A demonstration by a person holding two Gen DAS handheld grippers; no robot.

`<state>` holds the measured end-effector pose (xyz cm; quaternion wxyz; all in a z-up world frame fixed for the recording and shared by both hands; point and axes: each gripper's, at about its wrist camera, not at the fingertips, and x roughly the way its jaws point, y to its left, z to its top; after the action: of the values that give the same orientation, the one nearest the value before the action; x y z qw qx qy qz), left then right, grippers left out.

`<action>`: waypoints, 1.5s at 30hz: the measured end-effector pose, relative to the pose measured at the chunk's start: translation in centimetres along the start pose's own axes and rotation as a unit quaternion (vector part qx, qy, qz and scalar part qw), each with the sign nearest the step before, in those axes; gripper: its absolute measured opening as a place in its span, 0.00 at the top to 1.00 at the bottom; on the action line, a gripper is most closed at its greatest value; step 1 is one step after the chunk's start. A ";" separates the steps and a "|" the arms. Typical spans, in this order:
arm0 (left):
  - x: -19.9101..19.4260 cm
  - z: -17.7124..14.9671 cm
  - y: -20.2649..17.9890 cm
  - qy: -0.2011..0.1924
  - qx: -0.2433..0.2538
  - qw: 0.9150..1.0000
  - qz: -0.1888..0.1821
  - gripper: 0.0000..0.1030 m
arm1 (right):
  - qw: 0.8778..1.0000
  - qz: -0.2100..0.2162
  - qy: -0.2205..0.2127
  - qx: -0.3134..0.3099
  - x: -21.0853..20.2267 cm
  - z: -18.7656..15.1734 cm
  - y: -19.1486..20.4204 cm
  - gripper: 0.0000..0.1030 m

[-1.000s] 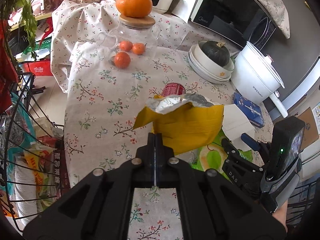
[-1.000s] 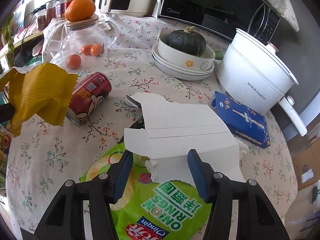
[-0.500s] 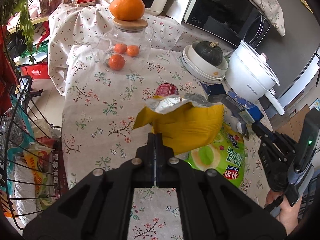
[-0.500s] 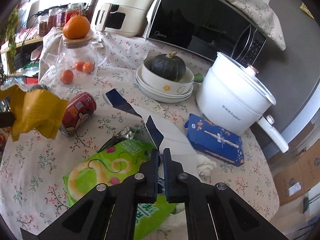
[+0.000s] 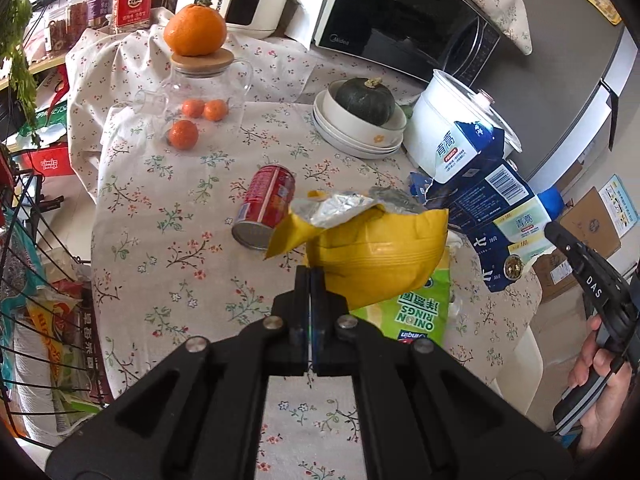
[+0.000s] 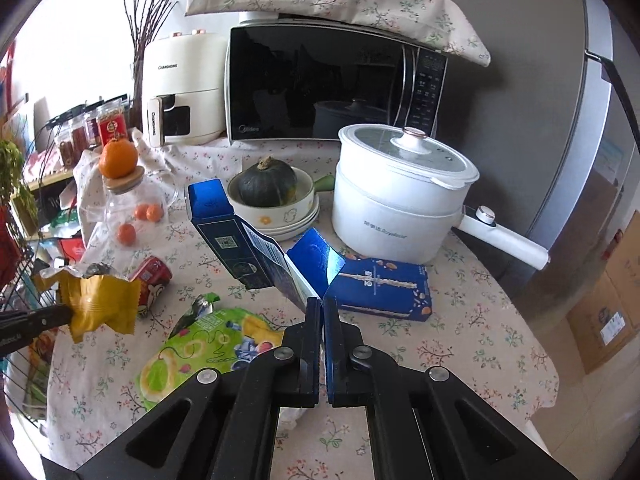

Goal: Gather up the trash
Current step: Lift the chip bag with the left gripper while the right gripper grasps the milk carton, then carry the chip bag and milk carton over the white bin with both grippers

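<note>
Left tool [image 5: 311, 280] is clamped on an opened yellow snack bag [image 5: 376, 256], held above the counter [image 5: 160, 240]. Right tool [image 6: 322, 312] pinches a flattened blue carton [image 6: 256, 252], lifted over the green onion-rings bag [image 6: 208, 344].

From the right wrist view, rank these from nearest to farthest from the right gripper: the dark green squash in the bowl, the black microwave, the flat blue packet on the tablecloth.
Measured from the right gripper:
1. Flat blue packet, lying on the tablecloth just beyond the fingertips, slightly right.
2. Dark green squash, in the white bowl at mid-table, a little left.
3. Black microwave, at the back against the wall.
</note>
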<state>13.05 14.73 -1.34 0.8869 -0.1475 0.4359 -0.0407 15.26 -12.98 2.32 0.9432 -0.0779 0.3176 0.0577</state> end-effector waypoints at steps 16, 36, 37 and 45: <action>1.7 -2.0 -9.6 0.018 0.093 0.994 -0.047 1.00 | 0.997 -0.045 0.003 0.059 -5.9 -3.5 -10.4 0.98; 4.6 -10.4 -26.1 0.070 0.266 0.956 -0.103 1.00 | 0.975 -0.140 0.075 0.156 -11.1 -14.7 -24.8 0.98; 4.9 -11.0 -26.8 0.073 0.275 0.953 -0.104 1.00 | 0.974 -0.144 0.079 0.159 -11.3 -15.3 -25.4 0.98; 8.0 -15.7 -32.9 0.086 0.347 0.928 -0.108 0.99 | 0.962 -0.164 0.111 0.186 -12.9 -19.4 -29.2 0.98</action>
<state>7.52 -21.81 -6.72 0.8321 0.1274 0.4503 -0.2977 -1.78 -46.01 -1.88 0.8964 0.0423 0.4084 -0.1667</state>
